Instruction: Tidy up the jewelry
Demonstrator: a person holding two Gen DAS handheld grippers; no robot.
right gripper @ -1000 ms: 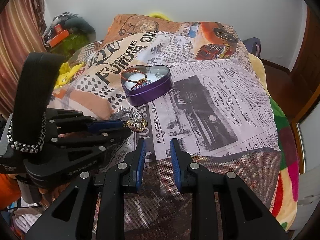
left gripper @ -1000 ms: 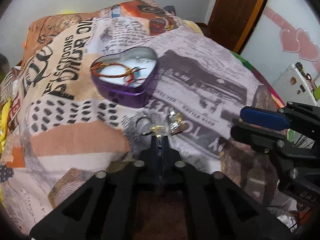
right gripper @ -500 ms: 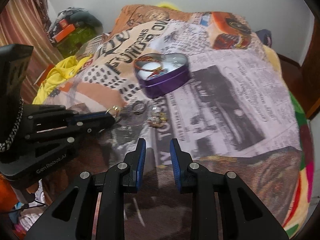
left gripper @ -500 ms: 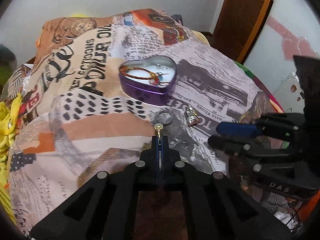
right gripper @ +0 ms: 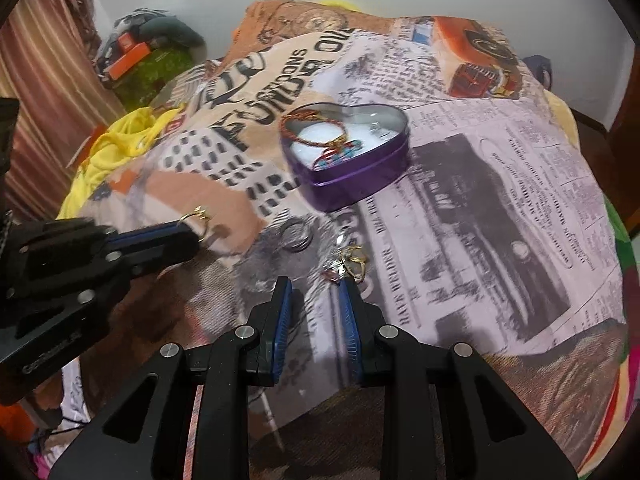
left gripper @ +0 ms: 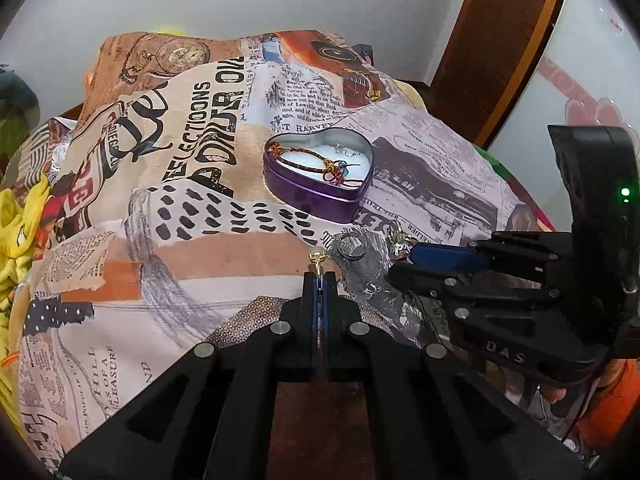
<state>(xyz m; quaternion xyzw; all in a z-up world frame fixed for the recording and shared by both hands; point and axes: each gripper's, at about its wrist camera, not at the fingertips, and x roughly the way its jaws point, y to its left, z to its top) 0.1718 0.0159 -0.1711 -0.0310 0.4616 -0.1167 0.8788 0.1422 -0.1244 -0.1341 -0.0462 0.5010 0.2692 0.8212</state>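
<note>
A purple heart-shaped tin stands open on the newsprint bedspread. It holds a red braided bracelet and a small silver piece. My left gripper is shut on a small gold ring, lifted just off the cloth. A silver ring lies in front of the tin. Beside it lies a gold jewelry cluster. My right gripper hovers just short of that cluster, open by a narrow gap with nothing between its blue pads.
The bedspread slopes away at its edges. Yellow cloth bunches at the left edge, with a green and orange pile behind it. A wooden door stands at the back right.
My left gripper has lifted the gold ring off the cloth and drawn back from the other pieces. My right gripper has come down and closer to the gold cluster.
</note>
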